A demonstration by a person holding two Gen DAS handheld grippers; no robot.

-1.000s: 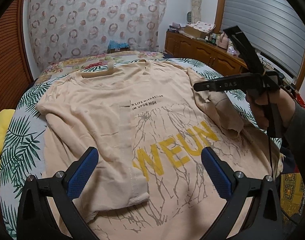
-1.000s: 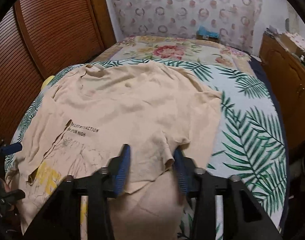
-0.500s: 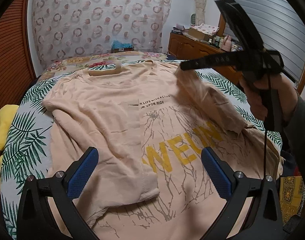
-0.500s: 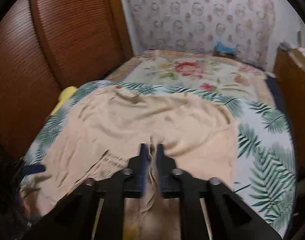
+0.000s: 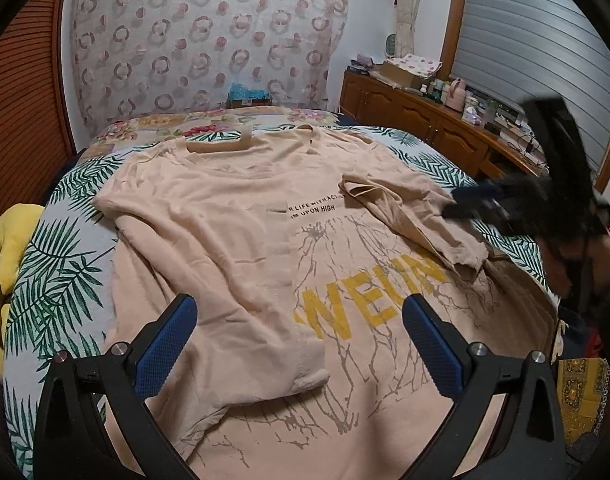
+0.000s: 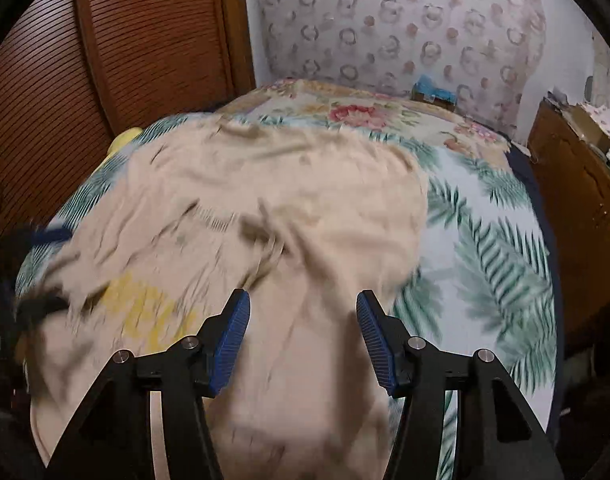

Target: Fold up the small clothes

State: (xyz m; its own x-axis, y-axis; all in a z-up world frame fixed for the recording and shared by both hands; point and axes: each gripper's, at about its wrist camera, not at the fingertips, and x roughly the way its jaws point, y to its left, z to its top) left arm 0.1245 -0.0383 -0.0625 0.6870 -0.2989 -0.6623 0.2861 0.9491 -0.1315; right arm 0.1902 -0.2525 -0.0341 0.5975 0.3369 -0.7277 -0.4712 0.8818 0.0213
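Note:
A beige T-shirt (image 5: 233, 240) with yellow letters lies spread on the bed, its left side folded over the middle. Its right sleeve (image 5: 405, 216) lies folded inward across the chest. My left gripper (image 5: 299, 344) hovers open over the shirt's lower part, nothing between its blue pads. My right gripper (image 5: 469, 204), blurred and held by a hand (image 5: 561, 276), sits at the shirt's right edge beside the folded sleeve. In the right wrist view its jaws (image 6: 303, 338) are opening, the shirt (image 6: 305, 200) lying below them and no cloth pinched.
A palm-leaf bedspread (image 5: 57, 280) shows around the shirt. A yellow soft toy (image 5: 13, 240) lies at the bed's left edge. A wooden cabinet (image 5: 417, 116) with clutter runs along the right wall. A louvred wooden door (image 6: 105, 60) stands left of the bed.
My right gripper shut on the right sleeve, carried it up and over the chest, then let it go and drew back to the right. The left gripper stayed put.

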